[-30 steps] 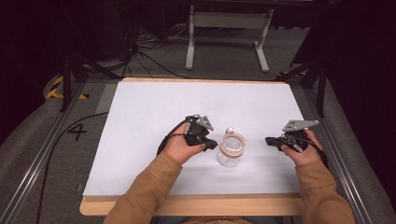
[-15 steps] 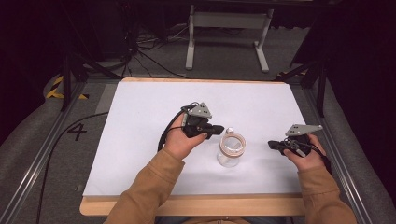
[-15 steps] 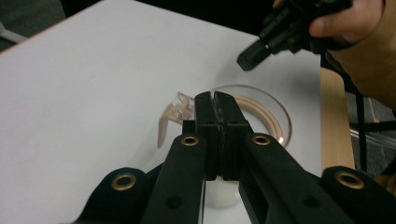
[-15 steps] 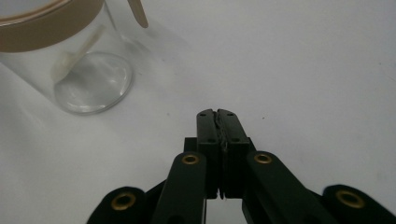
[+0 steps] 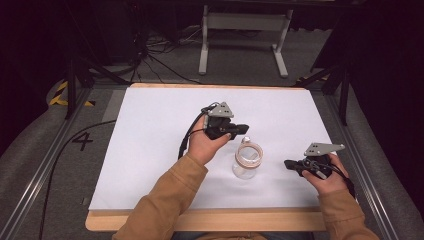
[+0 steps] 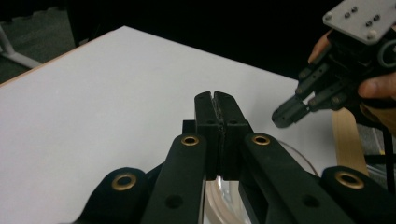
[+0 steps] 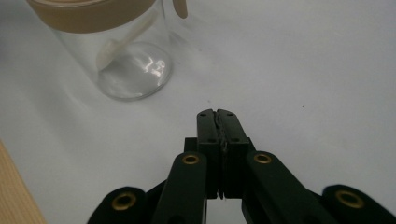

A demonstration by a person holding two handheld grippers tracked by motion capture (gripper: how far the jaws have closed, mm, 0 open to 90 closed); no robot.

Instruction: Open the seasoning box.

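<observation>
A clear glass jar [image 5: 246,161] with a tan band round its top stands on the white table [image 5: 150,150], right of centre. In the right gripper view the jar [image 7: 116,51] holds a small pale spoon [image 7: 122,41]. My left gripper [image 5: 244,129] hovers just behind and above the jar, jaws shut and empty [image 6: 215,95]; part of the jar's rim [image 6: 219,200] shows under them. My right gripper [image 5: 288,164] is low over the table to the jar's right, apart from it. It points at the jar with its jaws shut and empty [image 7: 217,113]. The left gripper view also catches it [image 6: 284,115].
The table's wooden front edge [image 5: 200,220] runs along the person's side. Metal rails [image 5: 40,175] flank the table. A grey stand [image 5: 242,22] and cables [image 5: 165,55] sit on the floor beyond the far edge.
The left gripper has lifted away from the jar's left side toward the far side and slightly right. The right gripper has drifted nearer the front edge. The jar has stayed put.
</observation>
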